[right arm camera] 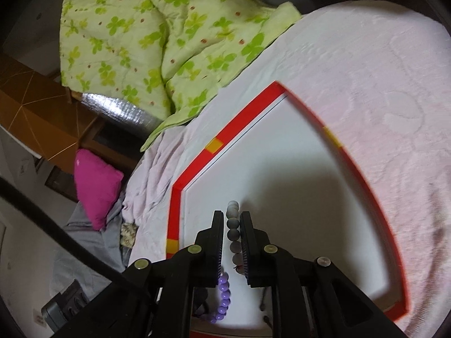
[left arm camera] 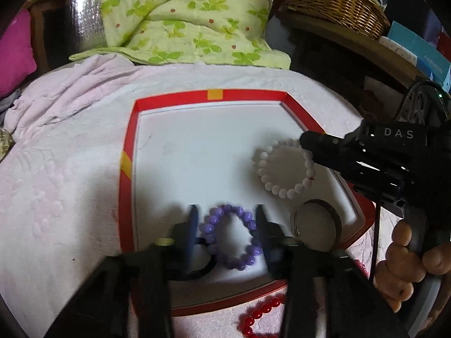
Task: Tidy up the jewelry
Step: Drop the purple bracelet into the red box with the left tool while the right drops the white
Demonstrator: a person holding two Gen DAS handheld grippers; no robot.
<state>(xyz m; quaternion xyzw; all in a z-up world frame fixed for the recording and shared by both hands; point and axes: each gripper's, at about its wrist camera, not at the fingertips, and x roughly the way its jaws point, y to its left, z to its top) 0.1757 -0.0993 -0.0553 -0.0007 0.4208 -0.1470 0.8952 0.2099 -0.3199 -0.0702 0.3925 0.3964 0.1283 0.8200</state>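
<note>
A red-rimmed tray (left arm camera: 128, 140) with a white floor lies on a pale pink cover. In the left wrist view my left gripper (left arm camera: 227, 211) is open, its fingers on either side of a purple bead bracelet (left arm camera: 248, 222) on the tray floor. A white bead bracelet (left arm camera: 263, 169) lies further right, and my right gripper (left arm camera: 305, 140) reaches its edge. In the right wrist view my right gripper (right arm camera: 232, 219) is nearly shut, with the white bracelet's beads (right arm camera: 233, 225) between its fingers. The purple bracelet (right arm camera: 224, 295) shows below it.
A dark metal bangle (left arm camera: 335, 217) and a black hair tie (left arm camera: 203, 270) lie in the tray. A red bead bracelet (left arm camera: 256, 315) lies outside its near rim. A green floral quilt (left arm camera: 174, 14), a pink cushion (left arm camera: 14, 53) and a wicker basket (left arm camera: 335, 2) are behind.
</note>
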